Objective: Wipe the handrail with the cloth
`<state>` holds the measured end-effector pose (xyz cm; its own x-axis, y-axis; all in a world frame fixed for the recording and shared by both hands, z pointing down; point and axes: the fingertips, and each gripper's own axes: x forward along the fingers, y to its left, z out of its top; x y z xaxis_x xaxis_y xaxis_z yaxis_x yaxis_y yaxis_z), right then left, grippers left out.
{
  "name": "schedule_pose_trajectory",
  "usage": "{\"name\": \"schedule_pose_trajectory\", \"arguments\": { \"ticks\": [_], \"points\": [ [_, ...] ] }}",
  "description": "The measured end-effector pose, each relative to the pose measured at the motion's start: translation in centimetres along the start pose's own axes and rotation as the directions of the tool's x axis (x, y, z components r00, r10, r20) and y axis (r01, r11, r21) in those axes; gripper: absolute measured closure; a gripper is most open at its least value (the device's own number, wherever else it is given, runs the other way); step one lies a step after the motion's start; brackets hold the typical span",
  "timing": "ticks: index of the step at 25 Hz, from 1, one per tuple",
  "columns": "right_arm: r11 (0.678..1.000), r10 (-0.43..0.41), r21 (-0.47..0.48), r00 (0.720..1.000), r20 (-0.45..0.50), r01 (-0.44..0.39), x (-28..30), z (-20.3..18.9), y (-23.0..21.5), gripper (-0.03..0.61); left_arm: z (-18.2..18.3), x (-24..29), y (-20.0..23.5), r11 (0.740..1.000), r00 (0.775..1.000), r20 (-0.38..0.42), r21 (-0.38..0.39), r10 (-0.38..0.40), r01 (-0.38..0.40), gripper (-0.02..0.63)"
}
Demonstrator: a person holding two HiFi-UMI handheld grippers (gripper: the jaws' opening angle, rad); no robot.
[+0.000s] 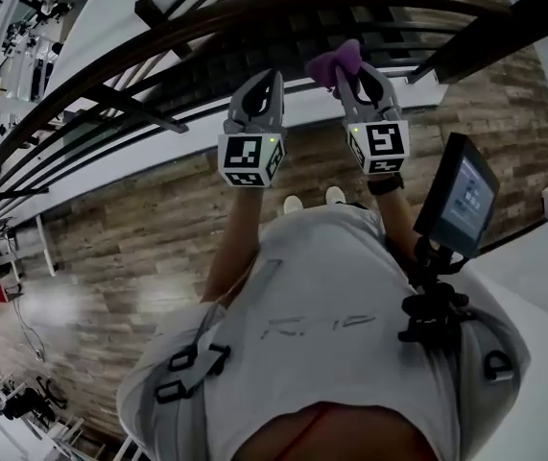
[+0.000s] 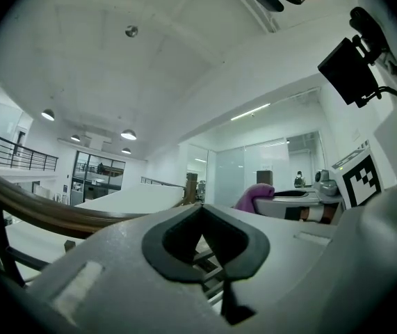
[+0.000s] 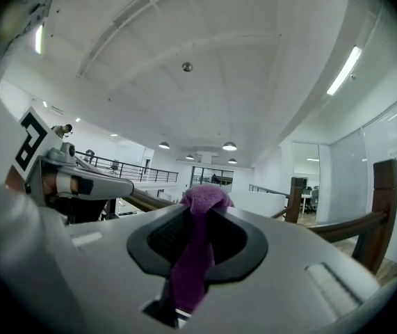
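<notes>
**Right gripper.** The right gripper (image 3: 197, 218) is clamped on the purple cloth (image 3: 199, 207). A strip of cloth runs down between the two jaws. A small bunch stands just above the jaw tips, and the rest hangs back toward the body of the tool.

**Left gripper.** The left gripper (image 2: 201, 229) has its jaws brought together with nothing between them. From where I stand, it is raised just beside the right gripper, on the person's side of the handrail (image 1: 254, 10).

**Position of the cloth.** The bunched cloth (image 1: 334, 62) sits close under the handrail's dark curved top bar. In the head view the two nearly overlap, so it cannot be said whether they touch.

**Hazards, as judged:**

1. Only a small tuft projects past the jaws. If the tool is pressed hard against the handrail, the jaw tips may rub the wood instead of the cloth.
2. The cloth is held only by a thin pinched strip. Dragging it along the handrail could pull it free.
3. A freed cloth would probably drop through the thin bars (image 1: 110, 94) below the handrail, onto the far side and out of reach.
4. The left gripper (image 1: 260, 83) is empty and close to the handrail. It may knock the handrail during a sweep.
</notes>
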<state>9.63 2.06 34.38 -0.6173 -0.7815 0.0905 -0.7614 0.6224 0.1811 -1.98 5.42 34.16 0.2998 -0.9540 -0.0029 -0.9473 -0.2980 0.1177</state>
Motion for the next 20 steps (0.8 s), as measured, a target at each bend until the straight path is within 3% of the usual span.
{"name": "schedule_pose_trajectory", "arguments": {
  "ticks": [9,20],
  "points": [
    [1.000,0.024,0.005,0.999,0.042,-0.024,1.6,1.9,0.5,0.514,1.2,0.6,0.2,1.000,1.000,0.012,0.027,-0.004,0.003,0.612],
    [1.000,0.001,-0.003,0.996,0.088,-0.001,0.5,3.2,-2.3,0.514,2.6,1.7,-2.1,0.998,0.999,0.040,0.058,-0.003,0.000,0.612]
  ]
}}
